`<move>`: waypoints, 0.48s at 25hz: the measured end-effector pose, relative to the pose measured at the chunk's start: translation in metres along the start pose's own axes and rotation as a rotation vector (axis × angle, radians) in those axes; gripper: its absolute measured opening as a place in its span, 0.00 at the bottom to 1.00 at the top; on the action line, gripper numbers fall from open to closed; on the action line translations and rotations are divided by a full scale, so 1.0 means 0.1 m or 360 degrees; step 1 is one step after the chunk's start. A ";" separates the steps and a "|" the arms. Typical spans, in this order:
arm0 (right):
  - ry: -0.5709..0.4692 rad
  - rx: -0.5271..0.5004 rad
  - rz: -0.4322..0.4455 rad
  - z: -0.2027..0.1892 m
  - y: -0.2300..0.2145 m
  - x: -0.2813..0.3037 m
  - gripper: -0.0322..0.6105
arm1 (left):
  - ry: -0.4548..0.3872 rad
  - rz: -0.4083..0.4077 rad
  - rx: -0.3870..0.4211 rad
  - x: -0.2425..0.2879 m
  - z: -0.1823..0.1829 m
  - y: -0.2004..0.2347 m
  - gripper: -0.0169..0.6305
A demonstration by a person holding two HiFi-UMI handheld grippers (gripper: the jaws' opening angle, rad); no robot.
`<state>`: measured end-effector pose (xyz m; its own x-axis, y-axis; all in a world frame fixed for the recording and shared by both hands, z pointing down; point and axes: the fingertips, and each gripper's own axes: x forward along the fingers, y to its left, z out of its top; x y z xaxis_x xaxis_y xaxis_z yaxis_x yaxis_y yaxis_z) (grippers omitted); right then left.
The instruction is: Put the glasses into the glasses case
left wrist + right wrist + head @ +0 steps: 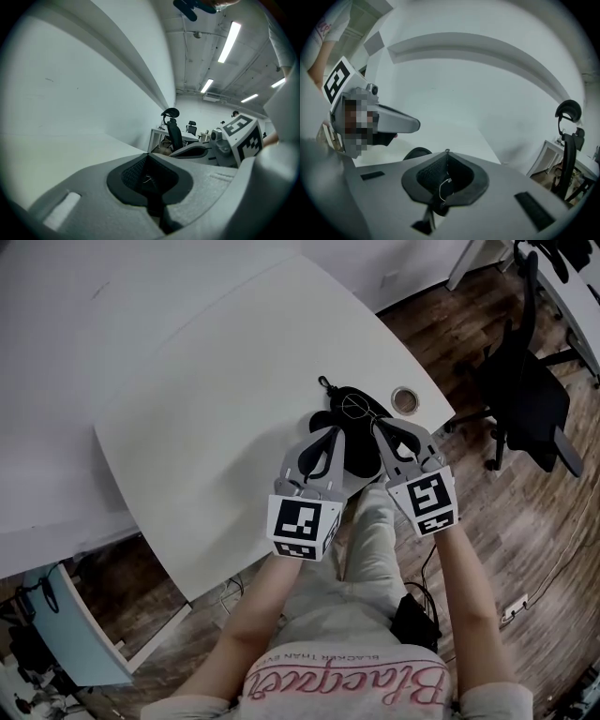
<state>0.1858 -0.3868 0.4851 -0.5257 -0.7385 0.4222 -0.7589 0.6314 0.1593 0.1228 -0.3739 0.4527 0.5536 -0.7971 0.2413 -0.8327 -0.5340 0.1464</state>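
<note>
Black case (354, 451) probably handles soft and light, best pinched at its rim; left gripper (334, 431) and right gripper (379, 427) have jaws together.

White table (206, 381) with small round tin (405, 400); black office chair (525, 390) nearby

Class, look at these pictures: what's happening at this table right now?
A person at the white table holds a two-jaw gripper in each hand. The left gripper and right gripper sit on either side of a black glasses case near the table's edge. Each gripper's jaws are together with nothing between them. The glasses themselves cannot be made out, so nothing shows whether they are packed yet.
</note>
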 end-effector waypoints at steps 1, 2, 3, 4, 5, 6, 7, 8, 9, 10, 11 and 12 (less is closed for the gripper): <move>-0.0032 0.0013 -0.0007 0.06 0.03 -0.06 0.07 | -0.0008 -0.0004 0.0005 -0.03 0.02 -0.02 0.04; -0.0065 0.0025 -0.0014 0.12 0.07 -0.11 0.07 | -0.0016 -0.0009 0.0010 -0.07 0.04 -0.04 0.04; -0.0096 0.0037 -0.0020 0.18 0.10 -0.17 0.07 | -0.0025 -0.0016 0.0017 -0.10 0.06 -0.06 0.04; -0.0126 0.0049 -0.0026 0.24 0.14 -0.23 0.07 | -0.0037 -0.0023 0.0027 -0.14 0.09 -0.08 0.04; -0.0154 0.0059 -0.0034 0.31 0.18 -0.28 0.07 | -0.0050 -0.0029 0.0038 -0.17 0.13 -0.10 0.04; -0.0181 0.0065 -0.0043 0.38 0.22 -0.34 0.07 | -0.0065 -0.0033 0.0050 -0.21 0.17 -0.11 0.04; -0.0209 0.0068 -0.0053 0.45 0.25 -0.39 0.07 | -0.0080 -0.0035 0.0062 -0.24 0.22 -0.12 0.04; -0.0239 0.0069 -0.0066 0.52 0.27 -0.45 0.07 | -0.0098 -0.0035 0.0075 -0.27 0.28 -0.13 0.04; -0.0270 0.0068 -0.0079 0.60 0.29 -0.50 0.07 | -0.0118 -0.0036 0.0088 -0.30 0.34 -0.14 0.04; -0.0299 0.0067 -0.0091 0.66 0.31 -0.56 0.07 | -0.0136 -0.0037 0.0102 -0.33 0.40 -0.16 0.04; -0.0326 0.0066 -0.0101 0.72 0.34 -0.62 0.07 | -0.0153 -0.0040 0.0115 -0.38 0.45 -0.18 0.04; -0.0351 0.0069 -0.0110 0.77 0.37 -0.67 0.07 | -0.0169 -0.0046 0.0132 -0.42 0.50 -0.20 0.04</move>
<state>0.1635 -0.3320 0.3939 -0.5396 -0.8164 0.2057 -0.8093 0.5703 0.1406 0.1168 -0.3434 0.3918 0.5791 -0.8041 0.1344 -0.8150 -0.5750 0.0712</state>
